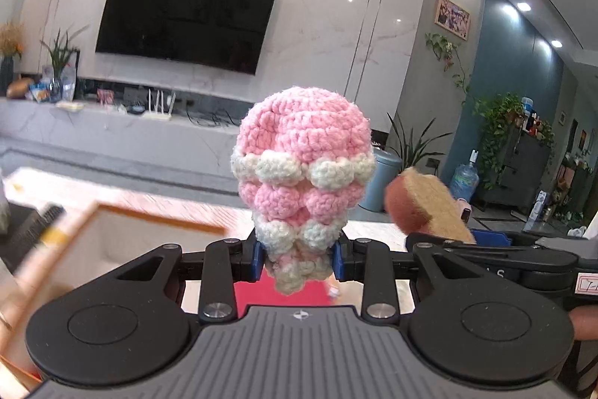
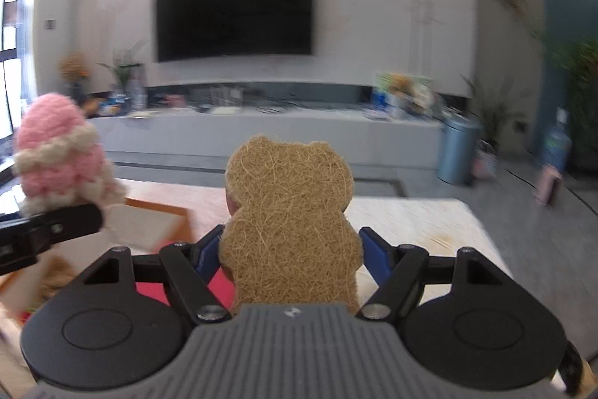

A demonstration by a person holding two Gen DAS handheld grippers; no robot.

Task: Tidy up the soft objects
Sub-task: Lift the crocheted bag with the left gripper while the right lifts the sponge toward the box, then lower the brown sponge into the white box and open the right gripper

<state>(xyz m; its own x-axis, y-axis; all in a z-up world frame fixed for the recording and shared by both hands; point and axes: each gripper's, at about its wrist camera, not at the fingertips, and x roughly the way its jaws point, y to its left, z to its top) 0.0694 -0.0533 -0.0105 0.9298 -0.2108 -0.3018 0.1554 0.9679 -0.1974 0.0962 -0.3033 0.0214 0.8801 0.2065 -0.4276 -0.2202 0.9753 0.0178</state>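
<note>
the left gripper [image 1: 299,258] is pinching a pink and white knit toy [image 1: 303,152] by its narrow bottom end, so the toy is standing upright above the jaws, its round top showing in front of the tv [image 1: 187,17] on the far wall. the right gripper [image 2: 289,257] is clamping a tan bear sponge [image 2: 289,215] low across its body, the bear's head standing up between the blue pads [image 2: 375,258]. both soft things are being held in the air, clear of the table [image 2: 403,223], side by side: from the right wrist the toy is showing at the left edge, and from the left wrist the sponge is poking in at the right

a wooden box [image 1: 123,230] with a pale inside is sitting on the table to the near left, below and left of the toy. its inside is looking bare in the part that shows, though blur is hiding much of it. something red is lying on the table under both grippers, too hidden to name

as a judgement, the picking up is looking done for these two things and the putting away is left: neither is in the box yet. the box is seeming the likely place for them. whether other soft things are waiting elsewhere on the table cannot be told from here
</note>
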